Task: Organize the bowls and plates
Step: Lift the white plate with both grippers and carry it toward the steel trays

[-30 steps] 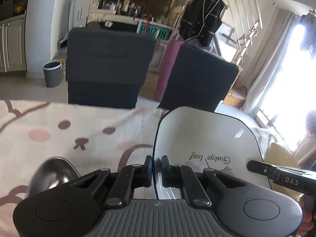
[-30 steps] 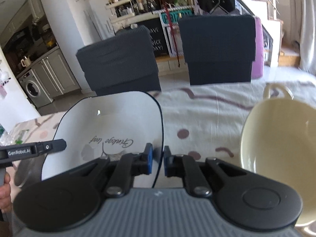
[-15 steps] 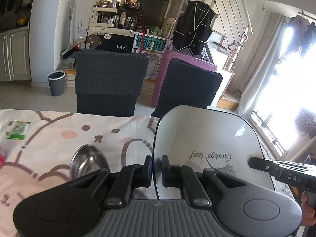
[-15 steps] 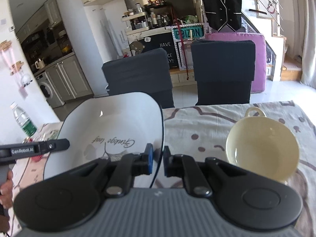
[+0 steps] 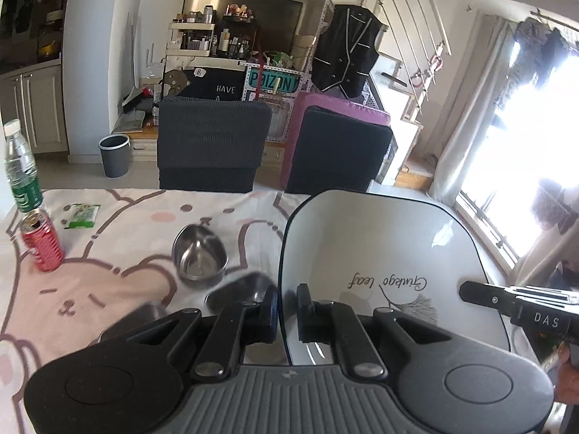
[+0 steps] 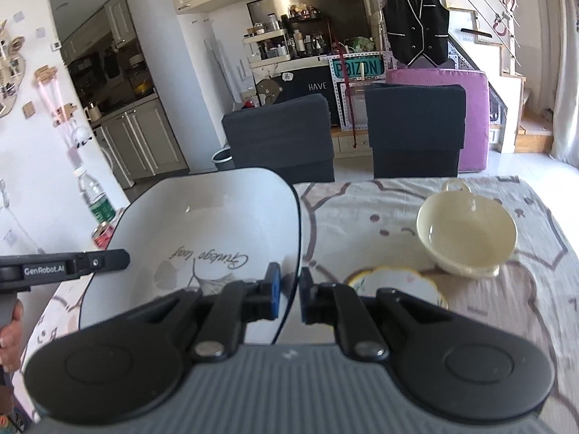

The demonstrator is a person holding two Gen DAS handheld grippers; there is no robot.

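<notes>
From the left wrist cam, our left gripper (image 5: 286, 311) was clamped on the left rim of the big white plate (image 5: 380, 253), the squarish one with the dark edge and the handwritten lettering plus a leaf drawing. The plate was up off the table (image 5: 119, 246), tilted toward us. Over on its right edge we could see the tip of our right gripper (image 5: 521, 307) and a bit of the hand holding it. Down on the pink cartoon tablecloth there was a steel bowl (image 5: 199, 255), with two more shiny metal bowls closer in, blurry and partly hidden behind the gripper. Further left stood a red can (image 5: 41, 240), a water bottle (image 5: 21, 170) and a small green packet (image 5: 81, 216).

From the right wrist cam, the right gripper (image 6: 287, 298) was pinched shut on the plate's right rim, same plate (image 6: 206, 238) held clear of the table (image 6: 362, 209). The left gripper (image 6: 72, 266) poked in from the left at the opposite edge. On the cloth to the right sat a cream bowl (image 6: 466, 238) with a little handle, and just in front of it a small flowery dish (image 6: 394, 282), partly behind our fingers. Two dark chairs stood past the far edge.
</notes>
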